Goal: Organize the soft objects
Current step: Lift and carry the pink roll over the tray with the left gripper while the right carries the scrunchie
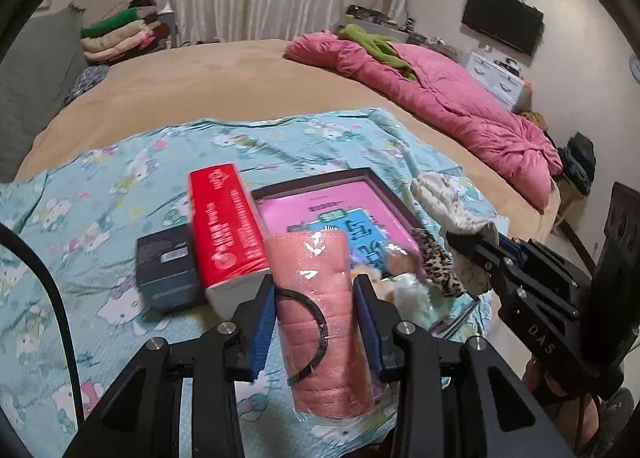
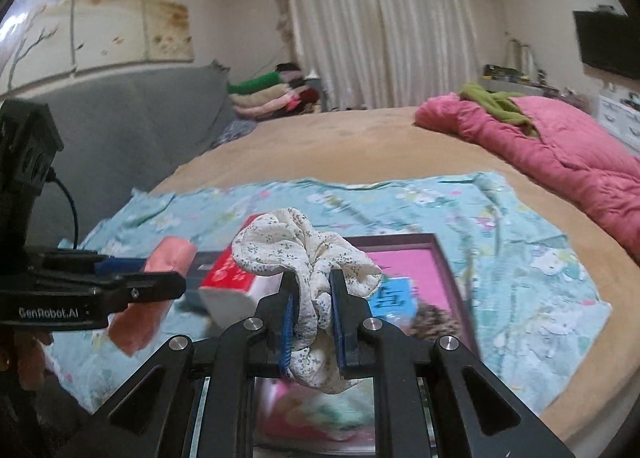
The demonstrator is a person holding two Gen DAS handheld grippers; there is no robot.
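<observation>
My left gripper (image 1: 314, 290) is shut on a clear-wrapped pack of pink face masks (image 1: 320, 298) and holds it above the teal cartoon-print sheet (image 1: 100, 186). It also shows in the right wrist view (image 2: 160, 286). My right gripper (image 2: 314, 290) is shut on a white floral scrunchie (image 2: 304, 254) above a dark-framed tray (image 2: 440, 254) with a pink liner. That scrunchie also shows in the left wrist view (image 1: 448, 202). A leopard-print scrunchie (image 1: 438, 262) lies in the tray (image 1: 320, 182).
A red tissue pack (image 1: 228, 218) and a dark box (image 1: 166, 270) lie left of the tray. A pink quilt (image 1: 452, 106) with a green garment (image 1: 376, 46) lies on the tan bed (image 1: 224, 78). Folded clothes (image 1: 120, 34) are stacked far left.
</observation>
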